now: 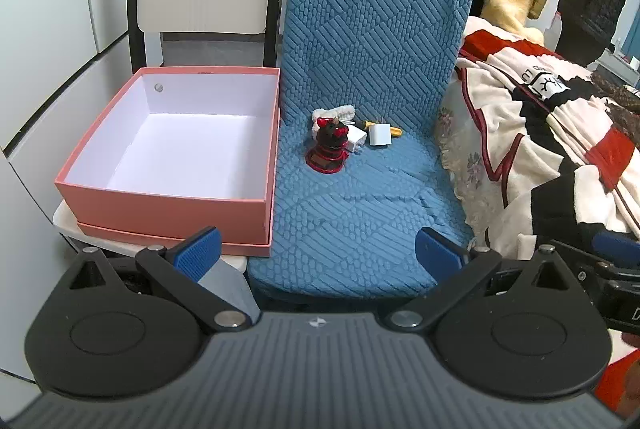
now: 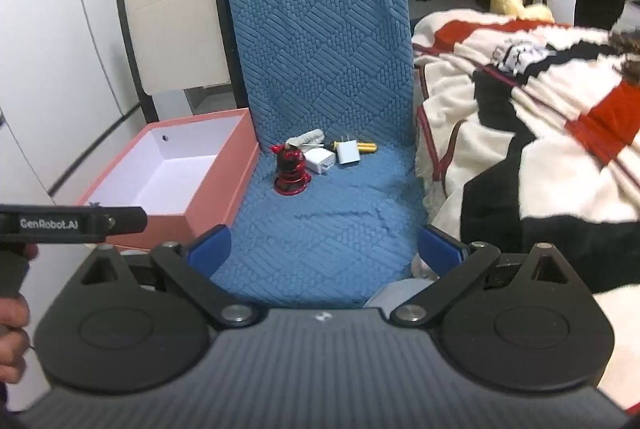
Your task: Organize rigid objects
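Holding both claws back from the blue-covered chair (image 1: 360, 213), I have my left claw (image 1: 318, 253) and my right claw (image 2: 324, 249) spread wide with nothing between the pads. The things to sort sit in a tight cluster at the back of the seat, hard against the backrest: a glossy red-and-black figurine (image 1: 328, 147) on a flared round base, two white boxy charger plugs (image 1: 379, 135) touching one another, a yellow-handled screwdriver (image 1: 394, 131) lying behind them, and a pale fuzzy item (image 1: 340, 112) I cannot identify. The pink cardboard box (image 1: 168, 205), white inside and with nothing in it, stands just beside the seat on its left, on a white stool (image 1: 100, 243). My worry is the crowding: closing on the figurine could nudge the nearest plug, and its slick, curved body may slip or twist between flat pads, so it probably wants a grip low on the waist above the base. The quilted, ridged seat cover is soft and uneven, so anything bumped may tip or roll toward the backrest crease. The plugs' metal prongs could snag the fabric. The bedding (image 2: 520, 149) heaped on the right crowds my right claw's approach.
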The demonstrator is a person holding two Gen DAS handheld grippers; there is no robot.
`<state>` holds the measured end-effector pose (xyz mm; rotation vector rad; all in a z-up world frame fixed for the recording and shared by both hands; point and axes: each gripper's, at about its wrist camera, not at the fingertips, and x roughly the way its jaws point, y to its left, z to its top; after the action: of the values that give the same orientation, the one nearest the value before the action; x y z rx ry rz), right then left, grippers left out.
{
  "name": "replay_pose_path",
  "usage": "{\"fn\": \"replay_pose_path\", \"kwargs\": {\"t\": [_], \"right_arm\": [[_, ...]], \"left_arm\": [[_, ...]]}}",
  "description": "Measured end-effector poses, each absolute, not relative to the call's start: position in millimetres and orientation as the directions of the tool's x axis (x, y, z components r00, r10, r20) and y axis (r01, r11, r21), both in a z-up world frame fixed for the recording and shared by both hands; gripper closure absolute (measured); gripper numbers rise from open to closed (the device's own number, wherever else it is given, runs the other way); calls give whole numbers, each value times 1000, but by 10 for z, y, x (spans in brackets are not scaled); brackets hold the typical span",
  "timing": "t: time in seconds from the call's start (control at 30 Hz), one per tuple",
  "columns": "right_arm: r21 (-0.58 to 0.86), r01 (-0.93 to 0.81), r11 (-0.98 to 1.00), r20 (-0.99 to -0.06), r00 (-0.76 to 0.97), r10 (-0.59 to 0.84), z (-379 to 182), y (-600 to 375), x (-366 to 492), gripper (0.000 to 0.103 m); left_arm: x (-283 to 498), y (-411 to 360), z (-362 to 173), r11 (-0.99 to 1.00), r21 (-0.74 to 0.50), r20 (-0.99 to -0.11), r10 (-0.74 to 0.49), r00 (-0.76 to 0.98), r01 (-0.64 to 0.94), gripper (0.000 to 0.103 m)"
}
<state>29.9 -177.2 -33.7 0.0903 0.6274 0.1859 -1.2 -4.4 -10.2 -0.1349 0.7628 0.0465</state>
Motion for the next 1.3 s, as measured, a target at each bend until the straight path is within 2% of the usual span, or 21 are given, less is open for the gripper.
{"fn": "replay_pose_path", "kwargs": {"t": [0.33, 1.3], "right_arm": [[98, -162, 982, -560, 807, 189, -296, -1696, 252, 2], [137, -138, 981, -538, 821, 190, -345, -1647, 143, 2]], "left_arm": [[-52, -25, -58, 991, -110, -678, -19, 735, -76, 0], [-198, 68, -66, 987, -150, -665, -53, 745, -63, 0]]}}
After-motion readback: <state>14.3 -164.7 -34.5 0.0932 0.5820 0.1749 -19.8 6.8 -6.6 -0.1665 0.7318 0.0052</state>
